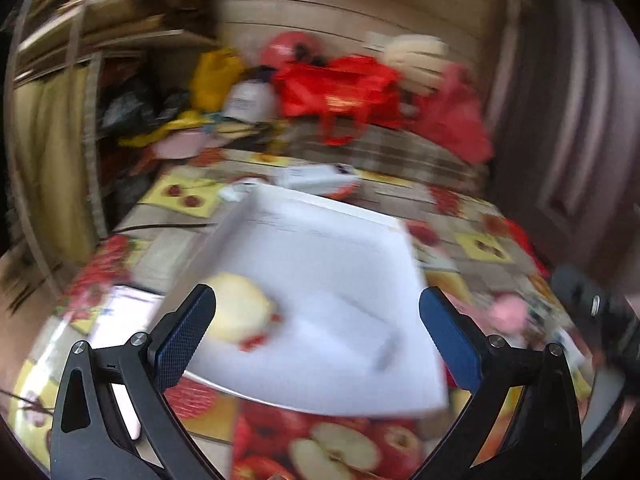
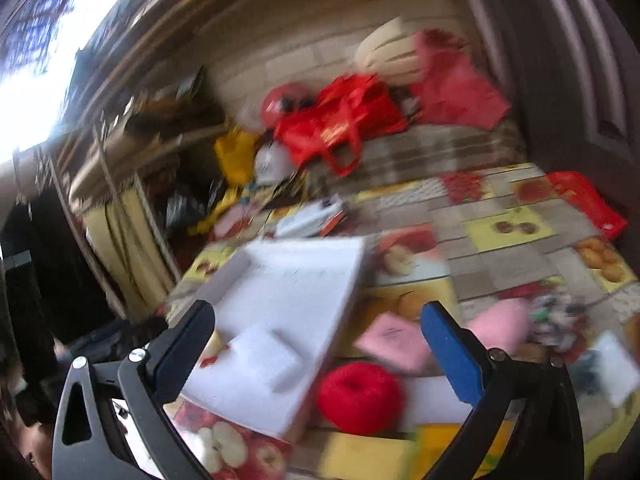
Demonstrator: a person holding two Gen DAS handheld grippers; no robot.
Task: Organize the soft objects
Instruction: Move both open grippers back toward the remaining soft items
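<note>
A white square tray [image 1: 340, 248] lies on the fruit-print table; a pale yellow soft object [image 1: 238, 310] with red bits sits in its near left corner. My left gripper [image 1: 318, 330] is open above the tray's near edge, holding nothing. In the right wrist view the tray [image 2: 304, 276] holds a white sponge-like block [image 2: 264, 354]. My right gripper [image 2: 318, 344] is open and empty above a red yarn ball [image 2: 360, 396] and a pink flat pad [image 2: 394, 340]. A pink soft piece [image 2: 504, 322] lies to the right. Both views are blurred.
Red bags [image 1: 340, 88], a yellow bag [image 1: 214, 76] and a cream ribbed object [image 1: 416, 56] are piled at the back by the wall. A small white box [image 1: 316, 178] lies behind the tray. A red flat box [image 2: 588, 200] sits at the table's right edge. Shelves stand on the left.
</note>
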